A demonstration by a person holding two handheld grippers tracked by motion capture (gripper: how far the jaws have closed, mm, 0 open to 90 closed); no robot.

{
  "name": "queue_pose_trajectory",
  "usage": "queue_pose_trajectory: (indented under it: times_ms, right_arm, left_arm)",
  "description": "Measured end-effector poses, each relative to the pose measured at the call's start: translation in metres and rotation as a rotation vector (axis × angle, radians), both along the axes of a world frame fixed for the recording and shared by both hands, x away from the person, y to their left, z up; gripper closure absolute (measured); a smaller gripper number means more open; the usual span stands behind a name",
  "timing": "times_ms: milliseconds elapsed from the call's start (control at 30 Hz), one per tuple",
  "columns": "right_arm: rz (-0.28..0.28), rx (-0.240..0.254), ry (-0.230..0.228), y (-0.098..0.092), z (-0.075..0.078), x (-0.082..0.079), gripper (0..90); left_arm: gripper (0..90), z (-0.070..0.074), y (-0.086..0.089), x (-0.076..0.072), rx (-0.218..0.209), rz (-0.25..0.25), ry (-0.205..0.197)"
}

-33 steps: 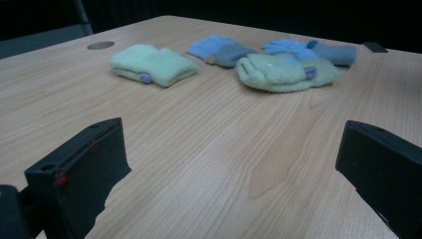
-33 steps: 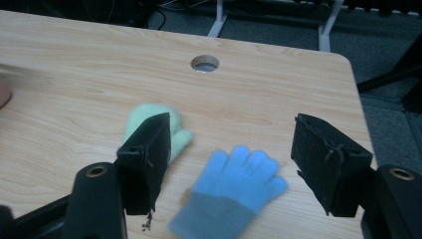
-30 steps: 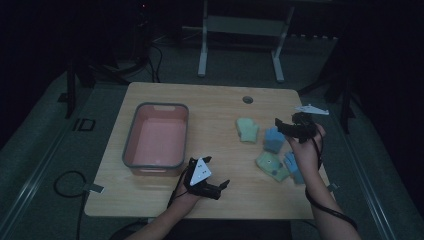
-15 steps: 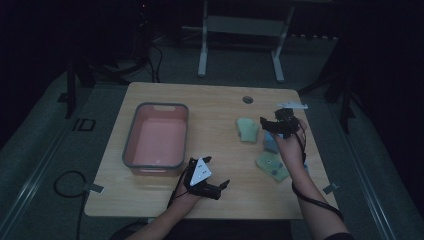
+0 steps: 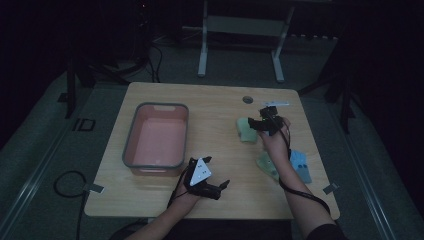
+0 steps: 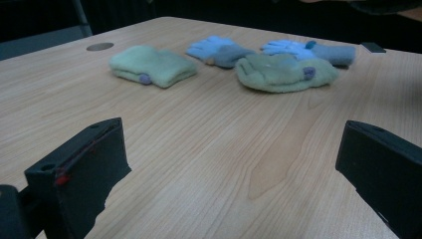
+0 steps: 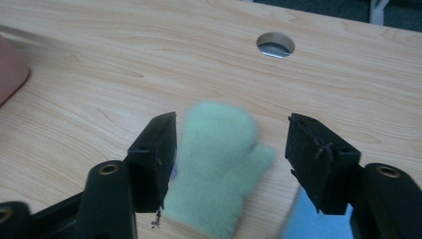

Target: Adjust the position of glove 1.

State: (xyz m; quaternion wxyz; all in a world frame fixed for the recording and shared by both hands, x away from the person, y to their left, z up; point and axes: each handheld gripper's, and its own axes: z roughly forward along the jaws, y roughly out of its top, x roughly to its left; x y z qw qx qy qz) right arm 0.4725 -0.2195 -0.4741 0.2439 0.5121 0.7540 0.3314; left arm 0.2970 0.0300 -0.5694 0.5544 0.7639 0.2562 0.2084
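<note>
Fuzzy fleece green mitten [image 7: 219, 164], matt wood-grain tabletop [image 7: 124, 64], smooth plastic-looking pink tub [image 5: 157, 136], matt black gripper jaws.

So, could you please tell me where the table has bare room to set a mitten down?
Bare wood runs between the pink bin and the green mitten, and along the far edge around the cable hole. The right side is crowded: a second green mitten and blue gloves lie close beside the forearm.

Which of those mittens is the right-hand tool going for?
The green mitten nearest the table's round hole. It lies between the right tool's open jaws; the other green mitten lies nearer the person.
</note>
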Motion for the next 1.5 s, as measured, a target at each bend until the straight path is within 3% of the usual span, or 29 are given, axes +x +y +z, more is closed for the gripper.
queue_pose_trajectory:
  times_ms: [300,500,767,1000,1167,1367,1500]
  right_arm:
    - [0.048,-0.009,0.09,0.014,-0.018,0.017,51.0]
    - [0.046,-0.022,0.121,0.019,-0.029,0.026,51.0]
    - [0.027,-0.018,0.203,0.018,-0.052,0.037,57.1]
    - [0.001,-0.024,0.206,0.018,-0.062,0.039,58.6]
    - [0.019,-0.055,0.202,0.021,-0.063,0.039,67.5]
    - [0.013,-0.054,0.216,0.022,-0.062,0.041,82.5]
    - [0.013,-0.041,0.222,0.021,-0.055,0.039,85.6]
  left_arm:
    - [0.1,0.0,0.0,0.0,-0.002,-0.001,-0.001]
    - [0.1,0.0,0.0,0.0,-0.005,-0.001,0.0]
    - [0.1,0.0,0.0,0.0,-0.002,-0.001,0.0]
    - [0.1,0.0,0.001,0.0,-0.006,-0.001,0.002]
    - [0.1,0.0,0.001,0.0,-0.007,0.0,0.004]
    - [0.1,0.0,0.001,0.001,-0.008,0.004,0.008]
    - [0.1,0.0,0.001,0.001,-0.011,0.003,0.01]
